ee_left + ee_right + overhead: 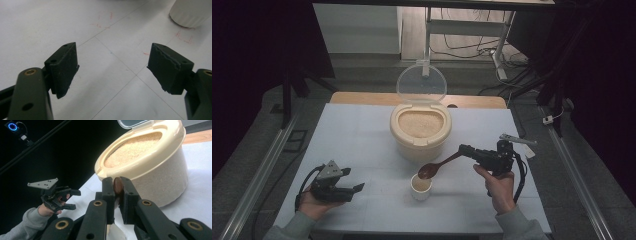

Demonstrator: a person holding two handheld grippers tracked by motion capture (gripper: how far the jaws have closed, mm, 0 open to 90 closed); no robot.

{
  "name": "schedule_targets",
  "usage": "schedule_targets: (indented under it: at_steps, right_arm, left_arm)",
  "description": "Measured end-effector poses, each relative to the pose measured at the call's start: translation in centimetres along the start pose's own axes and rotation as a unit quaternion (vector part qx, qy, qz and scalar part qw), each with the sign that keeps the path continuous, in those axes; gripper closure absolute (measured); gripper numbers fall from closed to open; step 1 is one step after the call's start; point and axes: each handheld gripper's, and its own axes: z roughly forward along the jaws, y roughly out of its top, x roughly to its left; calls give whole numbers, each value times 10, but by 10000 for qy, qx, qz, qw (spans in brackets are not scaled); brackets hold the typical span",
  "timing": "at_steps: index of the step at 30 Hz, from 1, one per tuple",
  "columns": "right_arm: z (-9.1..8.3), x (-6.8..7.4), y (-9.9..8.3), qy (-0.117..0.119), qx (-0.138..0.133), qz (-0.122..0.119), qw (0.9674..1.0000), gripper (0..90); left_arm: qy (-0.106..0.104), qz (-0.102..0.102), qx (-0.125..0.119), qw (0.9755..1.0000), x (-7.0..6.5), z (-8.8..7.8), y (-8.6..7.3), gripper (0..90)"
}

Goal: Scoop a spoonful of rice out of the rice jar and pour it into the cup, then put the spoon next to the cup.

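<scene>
Spoon (435,167) handle is clamped in the right gripper (466,149), its bowl tilted just above the cup (421,188), which stands in front of the open rice bin (420,131). Left gripper (352,179) rests apart, jaws wide and holding nothing, over the table (352,135).

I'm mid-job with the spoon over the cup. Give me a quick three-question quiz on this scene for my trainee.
1. True or false: the right gripper is shut on the spoon handle.
2. Where does the spoon's bowl sit? A) inside the big container B) just above the small cup C) flat on the table
3. Fill in: the left gripper has its jaws ____ with nothing between them.

Key
1. True; the brown handle is pinched between the jaws in the right gripper view.
2. B
3. open
</scene>
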Motion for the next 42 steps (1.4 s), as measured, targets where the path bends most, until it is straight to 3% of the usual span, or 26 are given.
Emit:
schedule_targets:
  at_steps: [21,29,38,42]
  right_arm:
    - [-9,4,6,193,-335,-82,9992,826]
    - [-13,4,8,161,-436,-56,9989,826]
    - [-39,-5,18,-1,-640,-49,9979,826]
    - [-49,-7,22,6,-469,-78,9989,826]
  left_arm:
    - [-13,11,4,10000,0,0,0,238]
    - [-6,0,-11,10000,0,0,0,238]
    - [-9,8,-10,10000,0,-1,0,238]
    - [-10,8,-22,10000,0,-1,0,238]
